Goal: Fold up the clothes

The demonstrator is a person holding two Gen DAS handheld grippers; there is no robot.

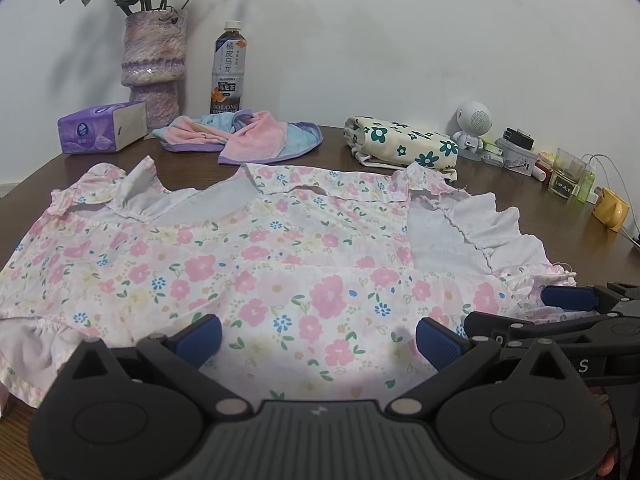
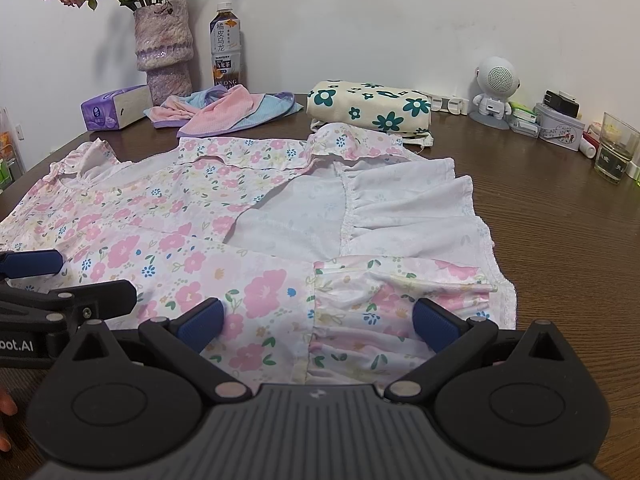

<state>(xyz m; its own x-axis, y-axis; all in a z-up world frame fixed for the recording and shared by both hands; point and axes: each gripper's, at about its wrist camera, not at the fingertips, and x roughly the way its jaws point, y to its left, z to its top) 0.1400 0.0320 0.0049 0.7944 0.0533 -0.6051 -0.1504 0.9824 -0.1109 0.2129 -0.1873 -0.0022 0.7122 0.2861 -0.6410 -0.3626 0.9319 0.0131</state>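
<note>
A pink floral dress [image 1: 248, 264] with ruffled sleeves lies spread on the brown wooden table [image 1: 192, 166], its right side turned back to show the white inside [image 2: 304, 208]. My left gripper [image 1: 319, 338] hovers open over the dress's near middle, nothing between its blue pads. My right gripper [image 2: 319, 320] is open over the near right ruffled hem [image 2: 400, 292]. Each gripper shows at the edge of the other's view: the right gripper [image 1: 568, 300] at the lower right and the left gripper [image 2: 36, 264] at the lower left.
Along the wall stand a purple vase [image 1: 154, 60] with dried flowers, a tea bottle [image 1: 228, 68], a tissue pack [image 1: 100, 126], a pink-and-blue cloth [image 1: 240, 136], a folded flower-print cloth [image 2: 368, 108], a white robot speaker [image 2: 494, 88], jars and a tin [image 2: 560, 128].
</note>
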